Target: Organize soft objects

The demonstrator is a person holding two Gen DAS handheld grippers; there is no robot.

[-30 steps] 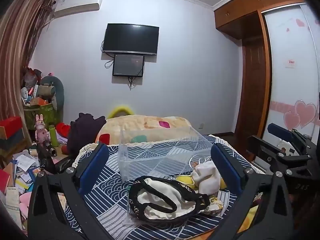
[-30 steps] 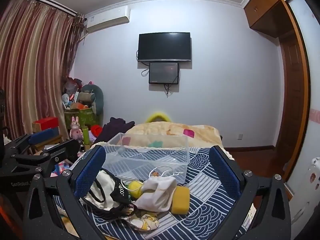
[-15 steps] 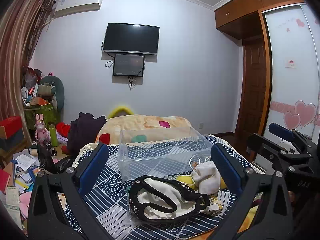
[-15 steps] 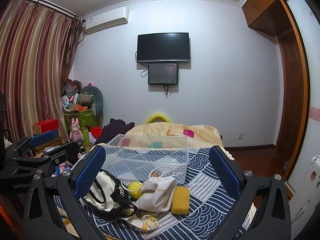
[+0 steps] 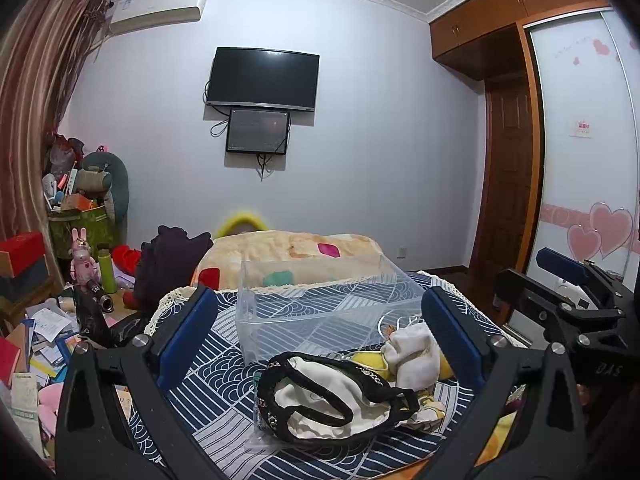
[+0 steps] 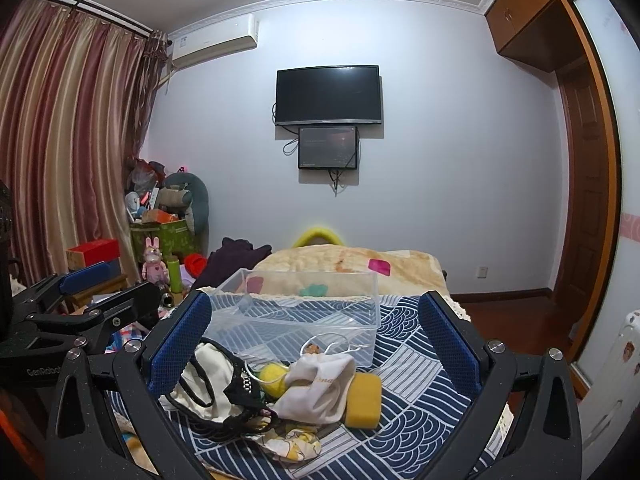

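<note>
A pile of soft things lies on the blue patterned cloth [image 6: 416,364]: a cream and black pouch [image 5: 320,396] [image 6: 212,380], a white drawstring bag [image 5: 412,352] [image 6: 320,384], a yellow ball [image 6: 272,376], a yellow sponge [image 6: 362,400] and a printed cloth [image 6: 292,442]. An empty clear plastic box [image 5: 320,308] [image 6: 304,312] stands just behind the pile. My left gripper [image 5: 320,332] is open, above the pouch. My right gripper [image 6: 316,340] is open, above the white bag. Each gripper shows at the edge of the other's view.
A beige blanket [image 5: 288,248] lies behind the box. A dark garment [image 5: 168,264], toys, boxes and papers clutter the left side [image 5: 80,280]. A wardrobe with heart decals [image 5: 588,216] and a wooden door [image 5: 504,184] are at the right.
Both views have barely shifted. The objects lie as before and both grippers stay open.
</note>
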